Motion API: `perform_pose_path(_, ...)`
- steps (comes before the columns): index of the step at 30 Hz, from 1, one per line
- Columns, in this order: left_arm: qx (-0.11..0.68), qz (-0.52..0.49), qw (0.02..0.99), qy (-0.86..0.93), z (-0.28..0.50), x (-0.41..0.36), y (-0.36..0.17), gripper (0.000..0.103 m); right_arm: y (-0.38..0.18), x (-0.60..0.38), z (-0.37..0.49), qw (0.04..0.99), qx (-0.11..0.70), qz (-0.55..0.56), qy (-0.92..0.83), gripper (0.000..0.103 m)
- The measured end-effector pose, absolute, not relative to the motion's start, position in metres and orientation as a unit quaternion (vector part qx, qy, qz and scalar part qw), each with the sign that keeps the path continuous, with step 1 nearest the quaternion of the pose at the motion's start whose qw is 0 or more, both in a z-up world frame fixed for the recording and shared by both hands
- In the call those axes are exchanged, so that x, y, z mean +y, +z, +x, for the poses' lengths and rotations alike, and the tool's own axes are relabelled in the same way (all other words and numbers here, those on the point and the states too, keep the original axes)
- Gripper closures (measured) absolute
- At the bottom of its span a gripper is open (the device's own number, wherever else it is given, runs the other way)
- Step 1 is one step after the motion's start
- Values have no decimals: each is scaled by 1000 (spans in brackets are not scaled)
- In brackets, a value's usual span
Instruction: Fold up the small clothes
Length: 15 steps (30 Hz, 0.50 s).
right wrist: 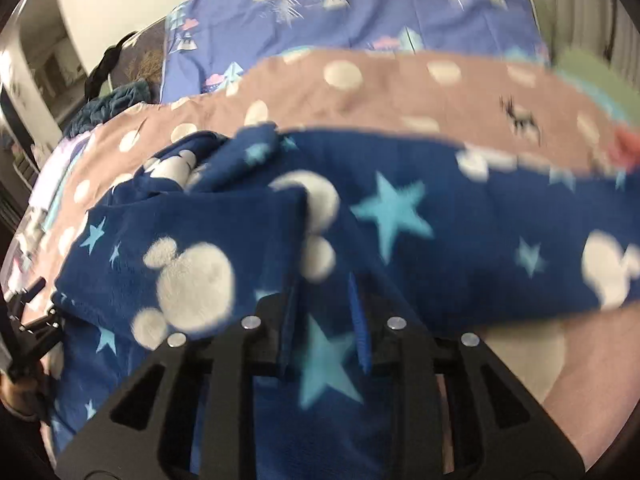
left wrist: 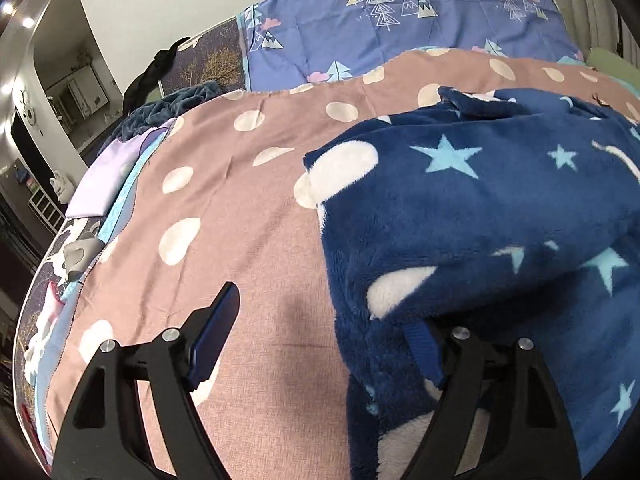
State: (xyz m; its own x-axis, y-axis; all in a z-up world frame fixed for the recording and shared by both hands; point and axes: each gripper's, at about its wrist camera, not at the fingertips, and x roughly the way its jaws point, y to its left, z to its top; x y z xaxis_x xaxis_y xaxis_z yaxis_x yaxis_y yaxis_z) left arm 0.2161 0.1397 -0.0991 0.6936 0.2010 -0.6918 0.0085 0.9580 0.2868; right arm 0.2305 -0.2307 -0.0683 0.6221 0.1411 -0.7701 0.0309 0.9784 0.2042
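Note:
A navy fleece garment (left wrist: 480,216) with light blue stars and white mouse-head shapes lies bunched on a brown spotted sheet (left wrist: 248,208). My left gripper (left wrist: 320,344) is open; its left finger (left wrist: 216,332) is over bare sheet, its right finger (left wrist: 424,356) is half buried under the garment's edge. In the right wrist view the garment (right wrist: 400,216) is draped over and between the fingers. My right gripper (right wrist: 324,320) is shut on a fold of the garment. The left gripper (right wrist: 36,320) shows at the far left edge.
A blue tree-print quilt (left wrist: 400,28) lies at the bed's far end. A lilac folded cloth (left wrist: 108,176), a teal blanket (left wrist: 172,108) and small items lie along the left bed edge. A green pillow (left wrist: 616,68) is at the far right.

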Motion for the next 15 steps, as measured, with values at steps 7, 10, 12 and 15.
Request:
perform_pose_path(7,371,76,925,-16,177,152,-58,59,-48,-227,230,909,397,107,65,71)
perform_pose_path(10,358,11,932,-60,174,153,-42,79,-46,-201,229,902,392,112,138,78)
perform_pose_path(12,353,-18,931,-93,187,142,-41,79,-56,-187,231,895,410,101,140,79)
perform_pose_path(15,383,2,920,-85,213,118,-66,79,-93,-168,242,877,467,65,89,81)
